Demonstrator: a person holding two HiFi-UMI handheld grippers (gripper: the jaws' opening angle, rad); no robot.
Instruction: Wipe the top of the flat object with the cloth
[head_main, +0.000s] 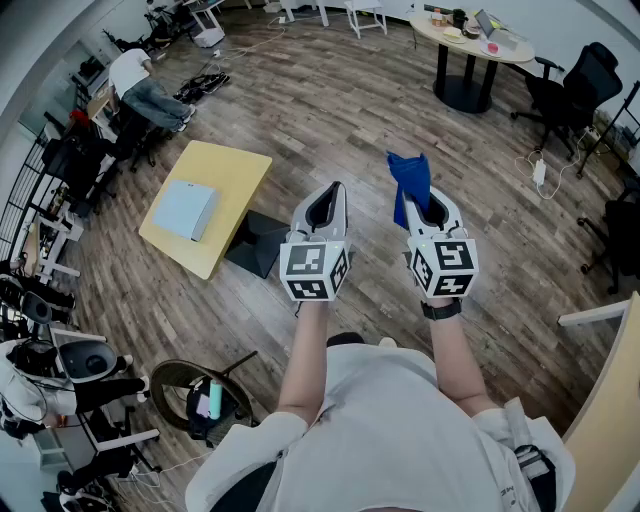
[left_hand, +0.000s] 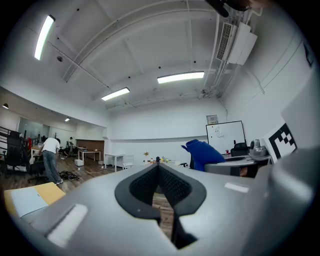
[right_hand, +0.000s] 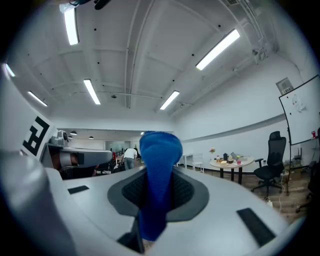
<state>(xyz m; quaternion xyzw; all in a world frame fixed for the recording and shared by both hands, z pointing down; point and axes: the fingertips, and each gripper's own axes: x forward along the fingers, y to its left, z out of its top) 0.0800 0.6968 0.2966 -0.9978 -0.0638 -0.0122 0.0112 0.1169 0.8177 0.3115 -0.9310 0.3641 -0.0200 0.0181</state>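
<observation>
Wood floor throughout. Yellow counter at ten o'clock from the grippers, well apart from them; pale flat object lies on its top. Left gripper at chest height, fingers pressed together, nothing between. Right gripper just beside it at three o'clock, fingers clamped on blue cloth, which stands up past the tips.

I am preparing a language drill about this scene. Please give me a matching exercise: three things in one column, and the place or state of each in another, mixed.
1. cloth
2. flat object
3. left tool

A. lies on the yellow table
B. shut, with nothing in it
C. clamped in the right tool

Pairs: 1-C, 2-A, 3-B.
</observation>
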